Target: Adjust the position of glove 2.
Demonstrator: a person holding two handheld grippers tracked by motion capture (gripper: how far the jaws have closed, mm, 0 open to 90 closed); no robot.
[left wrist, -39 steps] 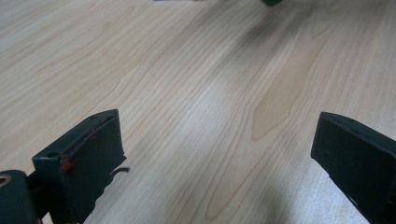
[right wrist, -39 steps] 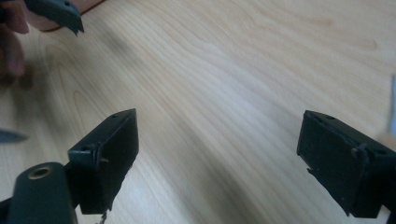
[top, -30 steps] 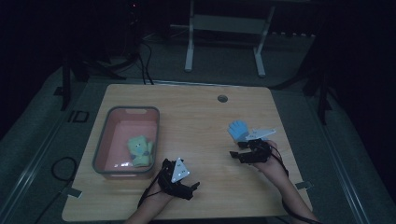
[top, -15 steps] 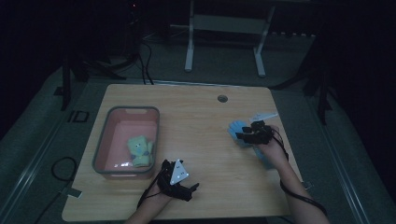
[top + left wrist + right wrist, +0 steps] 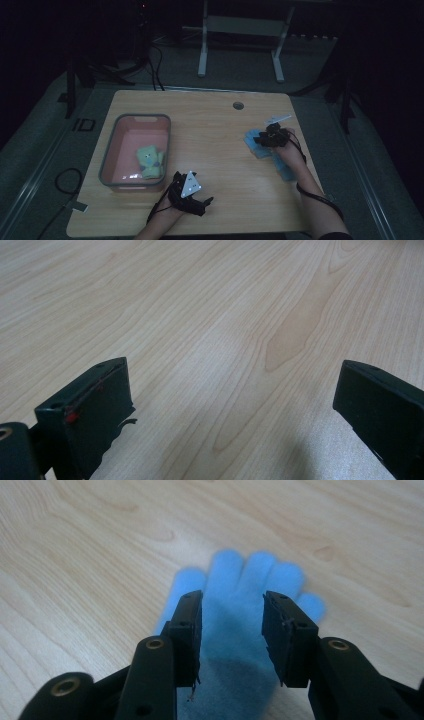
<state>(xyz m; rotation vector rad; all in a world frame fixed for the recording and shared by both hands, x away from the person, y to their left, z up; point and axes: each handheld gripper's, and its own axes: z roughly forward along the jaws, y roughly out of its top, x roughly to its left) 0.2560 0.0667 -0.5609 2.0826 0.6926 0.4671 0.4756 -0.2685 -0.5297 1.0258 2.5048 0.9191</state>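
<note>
The right gripper (image 5: 232, 630) is held over a light blue glove (image 5: 240, 630) that lies flat on the wooden table (image 5: 220, 125). Its jaws have just been closing and stand partly apart, with the glove's palm seen between them and the glove's fingers spread just beyond the tips; whether the pads press the fabric cannot be told. In the high view this gripper (image 5: 267, 137) is seen above the glove (image 5: 257, 142) near the table's right edge. The left gripper (image 5: 240, 410) is held low over bare pale wood grain, jaws wide apart. Beside it (image 5: 187, 192), a pink bin (image 5: 112, 150) holding a green glove (image 5: 150, 160) is seen. Beyond the table, dark grey floor, cables and a white stand (image 5: 240, 45) are visible in a dim room.
</note>
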